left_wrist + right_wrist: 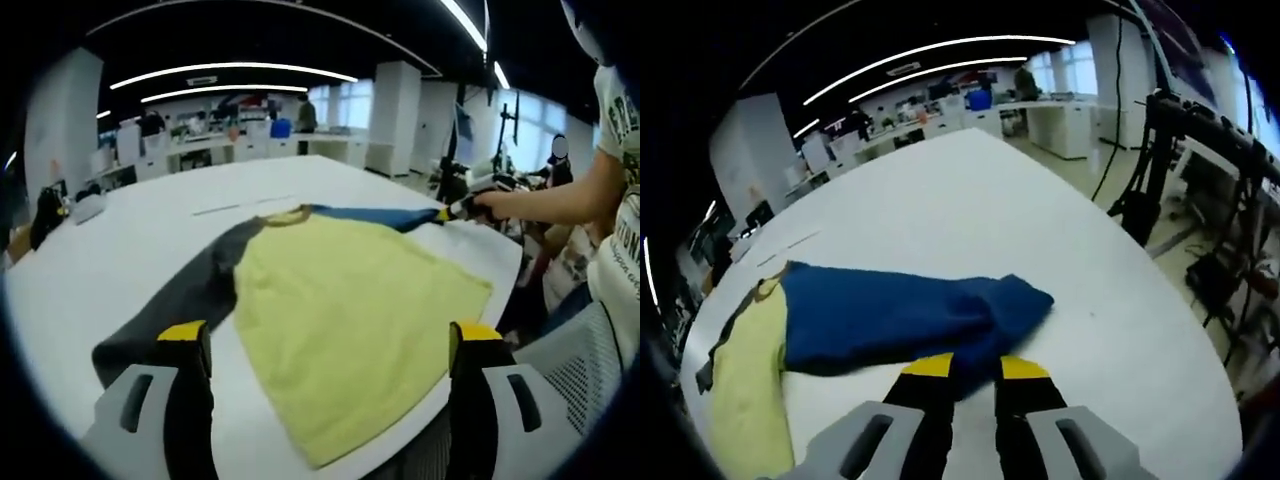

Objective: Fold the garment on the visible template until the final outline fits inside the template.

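Yellow-bodied garment (350, 320), blue sleeve (900, 315)

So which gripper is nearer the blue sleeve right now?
The right. The right gripper has its jaws closed on the blue sleeve near its cuff. The left gripper hovers open over the shirt's yellow body, near the hem, away from that sleeve.

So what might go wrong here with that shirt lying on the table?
Two risks, as guesses. The right gripper has its jaws nearly together on the blue sleeve; a thin pinch may slip as it folds. The shirt's yellow body hangs over the white table's near edge, so a pull on it may drag it off.
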Action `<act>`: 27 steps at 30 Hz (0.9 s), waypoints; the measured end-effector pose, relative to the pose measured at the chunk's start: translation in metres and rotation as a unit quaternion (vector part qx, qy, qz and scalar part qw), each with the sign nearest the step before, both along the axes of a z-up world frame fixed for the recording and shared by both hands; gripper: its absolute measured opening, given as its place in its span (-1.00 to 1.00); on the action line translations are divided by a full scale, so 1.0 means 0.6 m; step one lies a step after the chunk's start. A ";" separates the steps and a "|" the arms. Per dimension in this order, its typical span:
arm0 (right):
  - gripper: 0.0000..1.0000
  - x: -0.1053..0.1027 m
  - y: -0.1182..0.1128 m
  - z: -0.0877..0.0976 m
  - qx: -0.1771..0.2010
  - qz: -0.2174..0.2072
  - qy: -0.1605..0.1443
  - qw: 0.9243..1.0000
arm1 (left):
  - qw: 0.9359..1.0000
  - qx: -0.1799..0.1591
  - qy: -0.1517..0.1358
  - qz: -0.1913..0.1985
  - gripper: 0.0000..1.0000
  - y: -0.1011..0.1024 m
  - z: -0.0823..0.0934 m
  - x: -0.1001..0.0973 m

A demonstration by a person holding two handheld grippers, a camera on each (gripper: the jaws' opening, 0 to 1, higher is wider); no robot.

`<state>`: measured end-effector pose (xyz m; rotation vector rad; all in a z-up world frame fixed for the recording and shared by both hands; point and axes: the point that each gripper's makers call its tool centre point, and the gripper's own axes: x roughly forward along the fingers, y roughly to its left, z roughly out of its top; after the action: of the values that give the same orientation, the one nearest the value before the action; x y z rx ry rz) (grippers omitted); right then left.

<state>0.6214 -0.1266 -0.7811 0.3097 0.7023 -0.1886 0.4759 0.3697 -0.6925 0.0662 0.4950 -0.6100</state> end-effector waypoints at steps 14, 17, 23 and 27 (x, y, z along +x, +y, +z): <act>-1.00 0.046 0.059 0.090 -0.157 0.136 -0.044 0.977 | 1.000 -0.010 -0.005 0.008 0.90 0.003 0.004 0.001; -1.00 0.059 0.095 0.094 -0.179 0.180 -0.045 0.966 | 1.000 -0.012 -0.004 0.009 0.89 0.004 0.004 0.000; -1.00 0.073 0.153 0.068 -0.163 0.226 -0.033 0.960 | 1.000 -0.013 -0.001 0.013 0.89 0.008 0.002 -0.002; -1.00 0.074 0.186 0.037 -0.152 0.265 -0.018 0.952 | 1.000 -0.014 0.000 0.017 0.89 0.011 0.003 -0.003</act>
<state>0.6661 -0.0148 -0.7590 -0.1756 0.6851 0.2212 0.4739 0.3764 -0.6906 0.0318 0.4858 -0.5837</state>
